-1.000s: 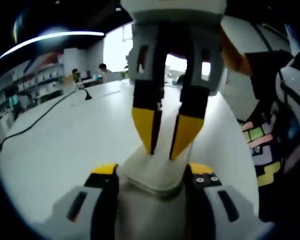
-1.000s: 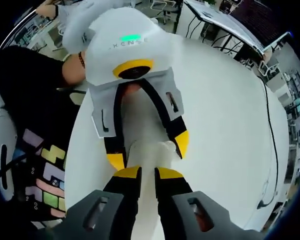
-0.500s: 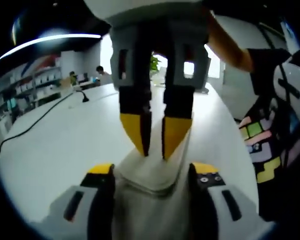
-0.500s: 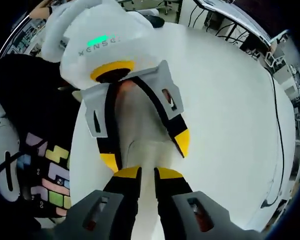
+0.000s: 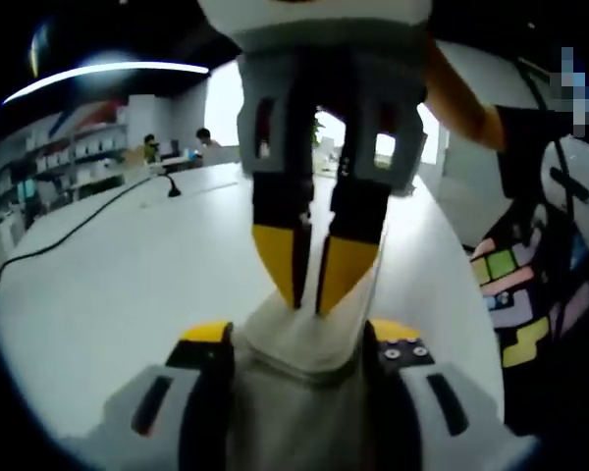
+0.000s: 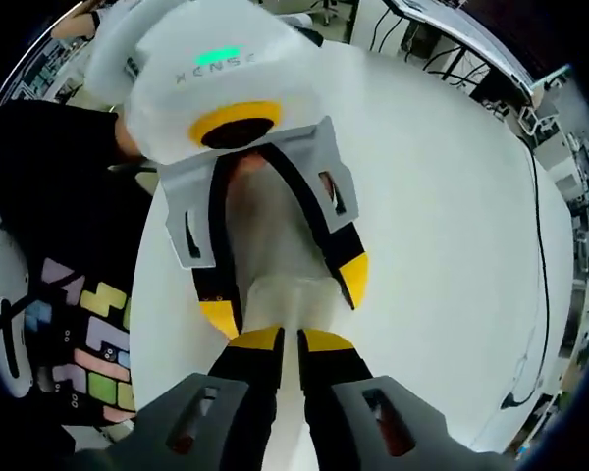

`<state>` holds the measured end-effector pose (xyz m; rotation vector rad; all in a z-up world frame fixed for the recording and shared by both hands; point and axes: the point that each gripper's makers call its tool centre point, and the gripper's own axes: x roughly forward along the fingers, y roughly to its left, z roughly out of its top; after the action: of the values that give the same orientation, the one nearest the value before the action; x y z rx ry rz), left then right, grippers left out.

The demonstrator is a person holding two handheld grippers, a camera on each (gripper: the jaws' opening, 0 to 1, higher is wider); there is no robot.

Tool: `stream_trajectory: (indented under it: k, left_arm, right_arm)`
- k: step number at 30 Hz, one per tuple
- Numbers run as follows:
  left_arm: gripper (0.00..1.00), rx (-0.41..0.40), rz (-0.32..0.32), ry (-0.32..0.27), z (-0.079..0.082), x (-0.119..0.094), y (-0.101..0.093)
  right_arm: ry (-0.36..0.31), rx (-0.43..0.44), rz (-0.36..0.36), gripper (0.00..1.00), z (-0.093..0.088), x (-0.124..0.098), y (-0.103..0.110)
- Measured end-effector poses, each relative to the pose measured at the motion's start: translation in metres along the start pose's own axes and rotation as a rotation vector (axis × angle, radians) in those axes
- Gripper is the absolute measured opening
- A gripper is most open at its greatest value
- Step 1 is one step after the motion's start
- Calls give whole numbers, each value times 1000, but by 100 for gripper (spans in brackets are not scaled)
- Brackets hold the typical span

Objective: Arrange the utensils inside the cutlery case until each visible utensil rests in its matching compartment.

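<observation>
A pale, off-white cutlery case [image 5: 293, 388] stands between the wide-set yellow-tipped jaws of my left gripper [image 5: 297, 334], which is shut on its sides. From above, my right gripper [image 5: 309, 280] reaches down and pinches the case's thin upper edge, its jaws almost touching. In the right gripper view, the right gripper [image 6: 290, 340] grips that same edge at the bottom. Opposite it, the left gripper [image 6: 285, 299] straddles the case [image 6: 275, 240]. The inside of the case is hidden.
A broad white table [image 5: 128, 275] lies under both grippers, with a black cable [image 5: 69, 231] running along its far side. The person's dark clothing with coloured blocks [image 5: 515, 294] is close on one side. Shelves and desks stand in the background.
The right gripper's jaws have drawn closer together on the case's edge. Both views have shifted slightly with the hands; the case stays held between the left jaws.
</observation>
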<state>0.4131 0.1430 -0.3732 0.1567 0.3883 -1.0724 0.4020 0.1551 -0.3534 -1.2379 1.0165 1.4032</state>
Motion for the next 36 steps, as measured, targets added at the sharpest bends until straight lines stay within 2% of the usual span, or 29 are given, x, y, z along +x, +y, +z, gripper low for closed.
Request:
stream_trajectory:
  k: [3,4,8,11,14,17,26,27,32,36]
  left_arm:
    - [55,-8,-6,-4,0,0,0]
    - [55,-9,-6,-4,0,-1,0]
    - [54,0,-3,4,-2,-3,1]
    - [53,-7,-2,1,-1,-3,-1]
    - [53,3,3,11,-2,-4,-2]
    - [52,-3,5,13,-2,-5,-3]
    - [51,-24,19,12,0,-5,-4]
    - [51,-22,21,12,1,-5,-5]
    - [52,-21,31,17,0,-6,-6]
    - [52,-21,37,18,1,-7,-6]
  right_arm:
    - [-13,13,-8,5,-1,-1,-1]
    - [-63,9,-17,5,0,-2,-1]
    - [-144,55,-34,7,-2,-4,-3]
    - [-194,75,36,10,-7,-5,12]
    - [-188,78,16,10,-25,-11,9]
    - [-176,101,-12,10,-53,-14,23]
    - [-125,209,-4,9,-134,-27,49]
    - [-115,222,-6,9,-143,-29,47]
    - [-99,270,-6,9,-168,-35,49]
    - [-93,284,-18,11,-176,-32,53]
